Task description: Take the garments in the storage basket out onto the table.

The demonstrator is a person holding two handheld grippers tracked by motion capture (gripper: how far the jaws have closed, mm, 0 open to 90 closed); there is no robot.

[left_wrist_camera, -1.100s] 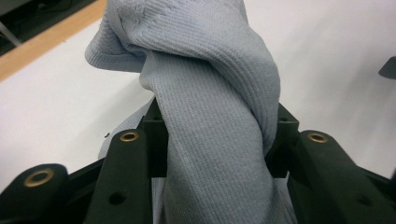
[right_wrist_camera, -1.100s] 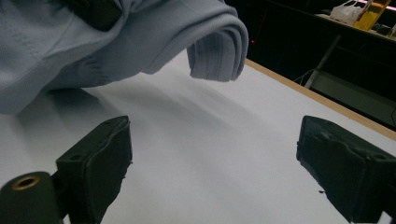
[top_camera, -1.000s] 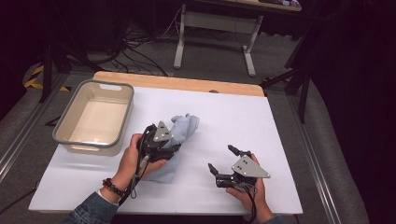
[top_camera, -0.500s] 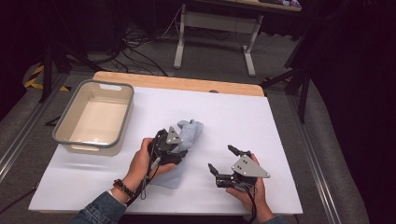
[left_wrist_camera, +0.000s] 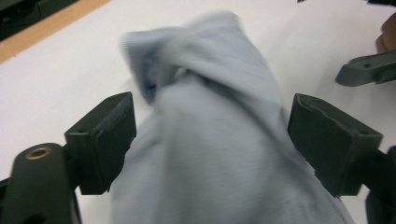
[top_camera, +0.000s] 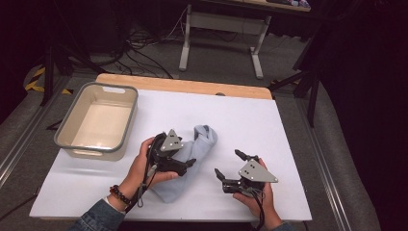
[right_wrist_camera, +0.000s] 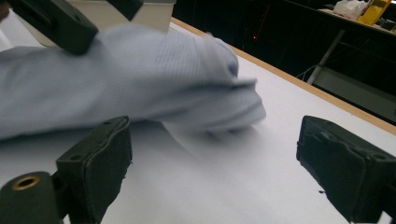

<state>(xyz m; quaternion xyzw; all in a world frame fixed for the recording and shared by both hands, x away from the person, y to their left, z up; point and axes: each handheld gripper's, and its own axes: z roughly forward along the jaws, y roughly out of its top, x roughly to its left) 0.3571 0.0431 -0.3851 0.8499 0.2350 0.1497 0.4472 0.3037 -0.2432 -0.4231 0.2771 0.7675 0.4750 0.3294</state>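
A light blue cloth (top_camera: 204, 143) lies crumpled in the middle of the white table (top_camera: 250, 120). My left gripper (top_camera: 187, 161) rests over its near half. In the left gripper view the cloth (left_wrist_camera: 210, 93) bulges between the pads (left_wrist_camera: 105, 140). The left gripper (left_wrist_camera: 210, 135) has just been opening its jaws, which stand wide and do not squeeze the fabric. My right gripper (top_camera: 227, 162) lies open on the table to the cloth's right, nothing between its fingers. From the right gripper (right_wrist_camera: 212, 158) the cloth (right_wrist_camera: 140, 79) is seen just ahead.
A grey-rimmed beige tub (top_camera: 130, 115) stands at the table's left, with nothing in it. The table's wooden far edge (top_camera: 192, 86) borders a floor with cables and a metal stand. White table surface lies to the right of the cloth.
The left hand has slid a little to the right along the cloth and its jaws stand wider. The cloth has shifted slightly right. The right hand has kept still.
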